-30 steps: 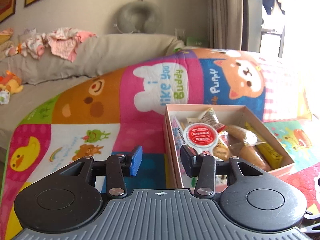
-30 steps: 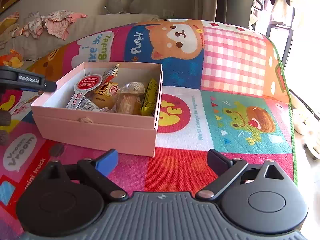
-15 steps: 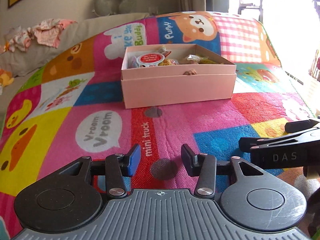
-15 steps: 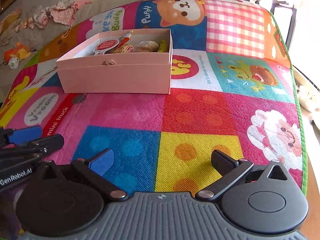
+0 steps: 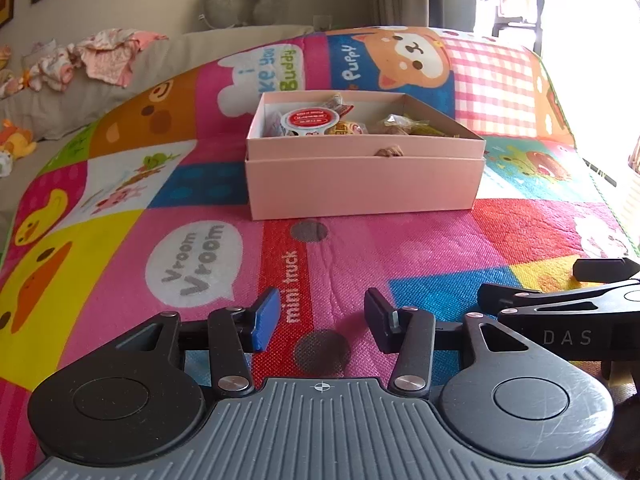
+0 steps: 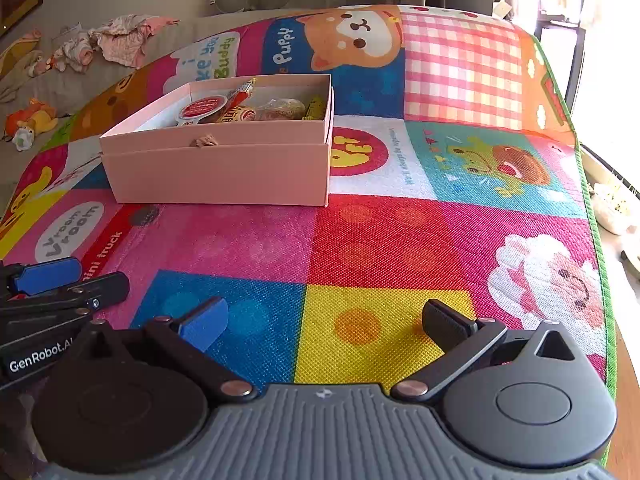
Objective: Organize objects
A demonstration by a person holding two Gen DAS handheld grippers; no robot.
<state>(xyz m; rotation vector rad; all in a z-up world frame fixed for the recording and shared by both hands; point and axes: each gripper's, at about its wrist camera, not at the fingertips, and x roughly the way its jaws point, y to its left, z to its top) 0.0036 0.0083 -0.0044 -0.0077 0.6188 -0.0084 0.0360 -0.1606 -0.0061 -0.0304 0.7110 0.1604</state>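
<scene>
A pink open box (image 5: pixel 360 184) stands on the colourful play mat (image 5: pixel 120 264), holding several snack packets and a round red-lidded cup (image 5: pixel 310 120). It also shows in the right wrist view (image 6: pixel 216 168), with the cup (image 6: pixel 202 107) inside. My left gripper (image 5: pixel 320 320) is open and empty, low over the mat well in front of the box. My right gripper (image 6: pixel 324 322) is open wide and empty, to the box's front right. Each gripper shows at the edge of the other's view.
A grey sofa (image 5: pixel 200 56) with crumpled clothes (image 5: pixel 108 56) and a neck pillow (image 5: pixel 236 0) lies behind the mat. A plush toy (image 6: pixel 30 120) sits at far left. The mat's right edge (image 6: pixel 600 240) drops to the floor by the bright window.
Both grippers have pulled back from the box towards the near side of the mat, staying open and empty. The box has not moved.
</scene>
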